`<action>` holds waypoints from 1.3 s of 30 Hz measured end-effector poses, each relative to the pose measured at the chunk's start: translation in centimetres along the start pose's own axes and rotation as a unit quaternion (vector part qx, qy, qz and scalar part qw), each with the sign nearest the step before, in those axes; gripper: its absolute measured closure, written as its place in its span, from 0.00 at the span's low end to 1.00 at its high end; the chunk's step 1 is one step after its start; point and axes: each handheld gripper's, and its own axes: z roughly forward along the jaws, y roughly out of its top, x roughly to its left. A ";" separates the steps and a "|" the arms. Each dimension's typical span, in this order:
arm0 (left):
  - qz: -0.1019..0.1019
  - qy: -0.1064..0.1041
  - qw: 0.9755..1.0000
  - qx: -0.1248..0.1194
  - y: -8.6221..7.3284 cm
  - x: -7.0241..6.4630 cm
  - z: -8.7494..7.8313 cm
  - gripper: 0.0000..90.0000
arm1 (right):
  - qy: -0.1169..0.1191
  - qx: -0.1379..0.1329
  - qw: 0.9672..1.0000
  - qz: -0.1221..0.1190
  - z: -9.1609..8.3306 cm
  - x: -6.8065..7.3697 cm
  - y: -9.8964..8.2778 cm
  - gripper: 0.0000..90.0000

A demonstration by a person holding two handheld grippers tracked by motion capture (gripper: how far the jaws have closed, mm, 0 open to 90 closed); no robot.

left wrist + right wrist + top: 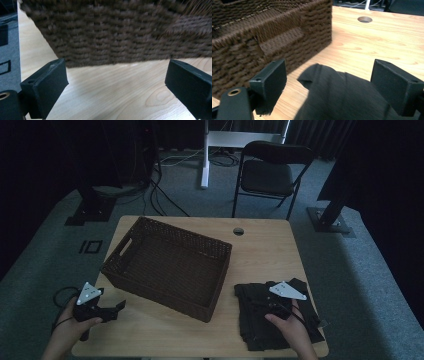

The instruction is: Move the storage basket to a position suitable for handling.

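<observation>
Wood table (260, 255) fills the frame's middle, grey carpet (350, 265) around it; my left gripper (116, 82) gapes before the basket (120, 32), my right gripper (328, 82) spread over dark cloth (342, 97).

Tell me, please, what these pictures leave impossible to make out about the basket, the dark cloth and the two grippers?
- Dark cloth: the high view is too dim to show what garment it is; the right gripper and hand cover its middle.
- Wicker basket: blurred, cut off by the top edge in the left gripper view.
- Left gripper: too small in the high view to judge its jaws.
</observation>
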 end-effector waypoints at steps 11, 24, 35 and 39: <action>0.001 0.004 0.999 -0.054 2.4 1.2 -1.5 0.05 | 0.015 -0.004 1.000 -0.015 0.9 1.8 1.0 0.15; -0.011 -0.002 0.996 -0.085 5.1 3.3 -0.6 0.07 | 0.024 -0.014 0.999 -0.017 1.6 3.2 2.3 0.15; -0.022 0.032 0.996 -0.084 6.2 6.3 1.1 0.07 | 0.032 -0.023 0.999 -0.013 2.5 4.6 2.9 0.15; -0.024 0.030 0.996 -0.083 6.5 6.9 1.9 0.07 | 0.037 -0.025 0.999 -0.012 2.8 5.1 3.0 0.15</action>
